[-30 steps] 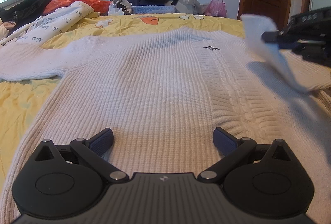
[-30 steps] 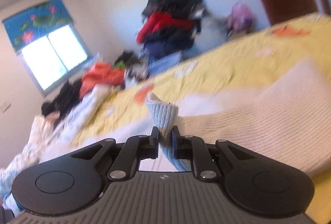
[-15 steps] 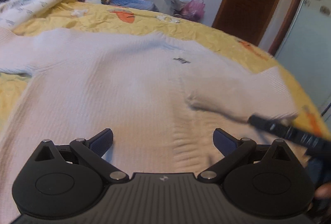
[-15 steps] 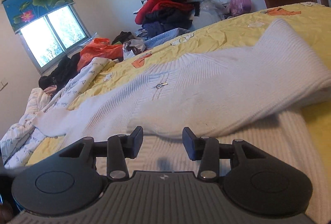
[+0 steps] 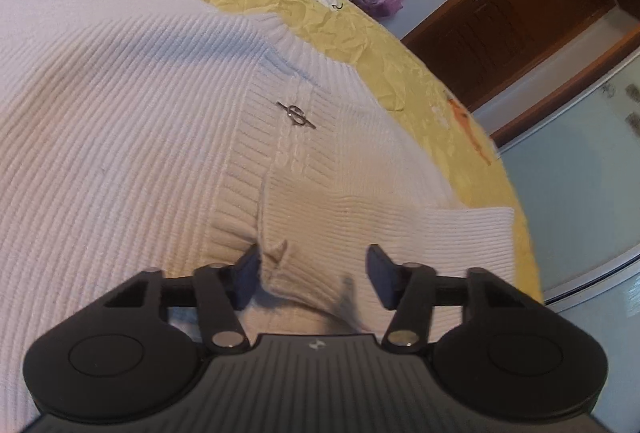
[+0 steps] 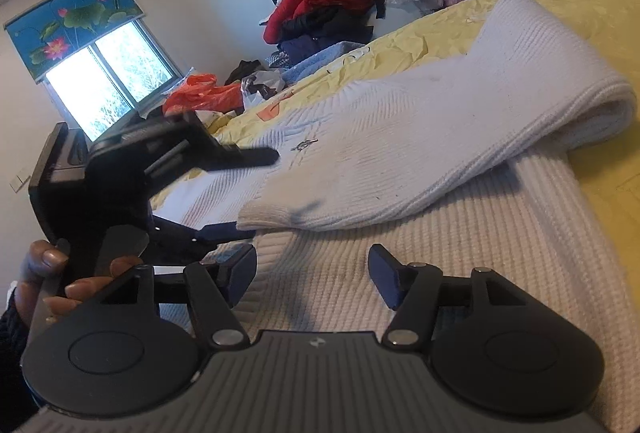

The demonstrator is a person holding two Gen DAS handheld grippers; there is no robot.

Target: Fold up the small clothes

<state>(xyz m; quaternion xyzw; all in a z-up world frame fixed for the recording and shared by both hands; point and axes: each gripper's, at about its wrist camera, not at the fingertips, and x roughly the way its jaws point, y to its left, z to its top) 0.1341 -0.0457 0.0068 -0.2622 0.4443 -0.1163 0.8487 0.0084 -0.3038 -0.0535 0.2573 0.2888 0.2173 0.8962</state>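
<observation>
A white ribbed knit sweater (image 5: 120,137) lies spread on the yellow bedsheet (image 5: 360,29), with a small metal pin (image 5: 297,115) on its chest. Its right sleeve (image 6: 420,137) is folded across the body, the cuff (image 6: 266,215) resting near the middle. My left gripper (image 5: 312,275) is open, low over the folded sleeve's cuff (image 5: 288,269), its fingers either side of it. It also shows in the right wrist view (image 6: 240,193), held by a hand. My right gripper (image 6: 312,279) is open and empty just above the sweater's lower body (image 6: 440,273).
A pile of dark and red clothes (image 6: 328,5) stands against the far wall, with an orange bag (image 6: 200,97) and a window (image 6: 108,85) to its left. A wooden door (image 5: 520,17) and the bed's right edge (image 5: 520,233) lie to the right.
My right gripper let go of the sleeve after laying it across the sweater's body, then drew back and opened wider. My left gripper moved right, down to the sleeve's cuff.
</observation>
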